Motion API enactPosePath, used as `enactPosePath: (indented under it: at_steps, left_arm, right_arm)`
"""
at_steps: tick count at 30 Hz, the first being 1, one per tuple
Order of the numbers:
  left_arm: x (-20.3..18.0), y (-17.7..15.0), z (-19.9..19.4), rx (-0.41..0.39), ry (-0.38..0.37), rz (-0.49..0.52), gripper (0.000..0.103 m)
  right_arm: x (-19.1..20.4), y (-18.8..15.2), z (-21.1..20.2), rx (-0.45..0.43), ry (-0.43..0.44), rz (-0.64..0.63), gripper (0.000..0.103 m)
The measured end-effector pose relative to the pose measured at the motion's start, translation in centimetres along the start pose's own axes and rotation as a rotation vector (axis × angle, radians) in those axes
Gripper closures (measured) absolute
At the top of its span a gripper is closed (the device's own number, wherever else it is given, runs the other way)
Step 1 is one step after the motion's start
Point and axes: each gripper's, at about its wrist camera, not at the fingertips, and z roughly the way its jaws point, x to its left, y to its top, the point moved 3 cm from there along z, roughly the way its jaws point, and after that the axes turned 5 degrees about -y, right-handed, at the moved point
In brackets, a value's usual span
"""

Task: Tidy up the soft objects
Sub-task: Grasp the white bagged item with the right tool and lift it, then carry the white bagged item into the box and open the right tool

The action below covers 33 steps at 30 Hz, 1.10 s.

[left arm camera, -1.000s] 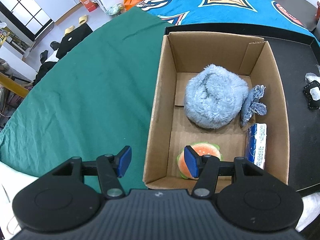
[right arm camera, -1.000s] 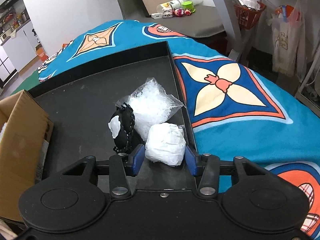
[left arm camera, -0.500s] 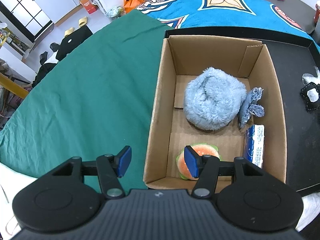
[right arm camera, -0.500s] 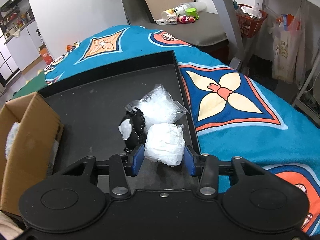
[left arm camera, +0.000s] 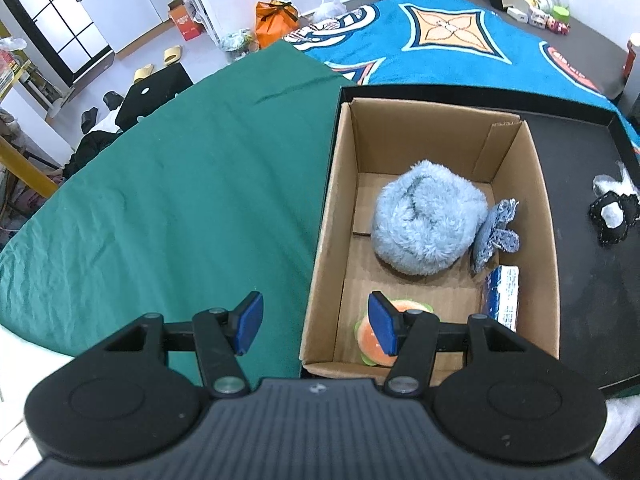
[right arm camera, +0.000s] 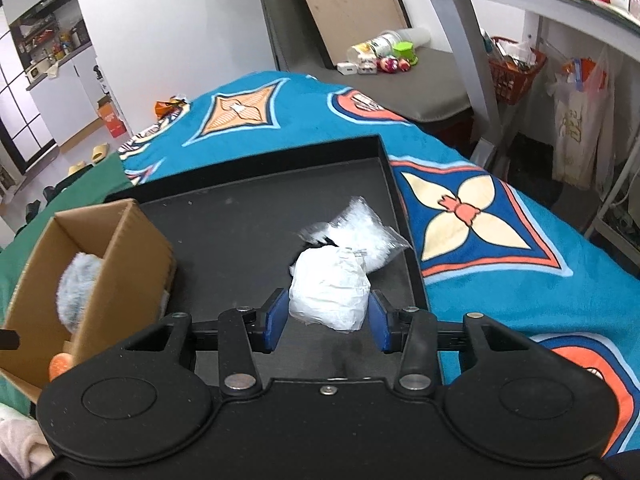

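My right gripper (right arm camera: 326, 320) is shut on a white soft bundle (right arm camera: 328, 288) and holds it above the black tray (right arm camera: 240, 216). A clear bag of white stuffing (right arm camera: 360, 232) lies on the tray behind it. The cardboard box (left arm camera: 332, 216) holds a fluffy blue plush (left arm camera: 424, 224), a denim piece (left arm camera: 494, 232), a burger plush (left arm camera: 370, 340) and a blue-white pack (left arm camera: 502, 296); the box also shows at the left of the right wrist view (right arm camera: 132, 248). My left gripper (left arm camera: 314, 326) is open and empty, over the box's near left wall. A black-and-white soft toy (left arm camera: 612, 216) lies on the tray right of the box.
Green cloth (left arm camera: 160, 200) covers the table left of the box. A blue patterned blanket (right arm camera: 480, 216) lies beyond and right of the tray. Clutter sits on a grey bench (right arm camera: 380, 64) at the back.
My right gripper has lifted the white bundle off the tray and moved it toward the box; the black toy is now hidden behind it. The left gripper has stayed open, drifting slightly back.
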Motion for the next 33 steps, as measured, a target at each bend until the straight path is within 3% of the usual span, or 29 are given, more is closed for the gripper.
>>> enactPosePath:
  at_steps: [14,33]
  left_arm:
    - [1.3,0.1,-0.7,-0.065,-0.067,-0.047,0.047]
    - [2.9,0.0,1.3,-0.013,-0.168,-0.099,0.056]
  right_arm:
    - [5.3,1.8,-2.9,-0.053,0.063,-0.083,0.06]
    - [13.9,3.1,-4.5,-0.065,0.132,-0.216,0.06]
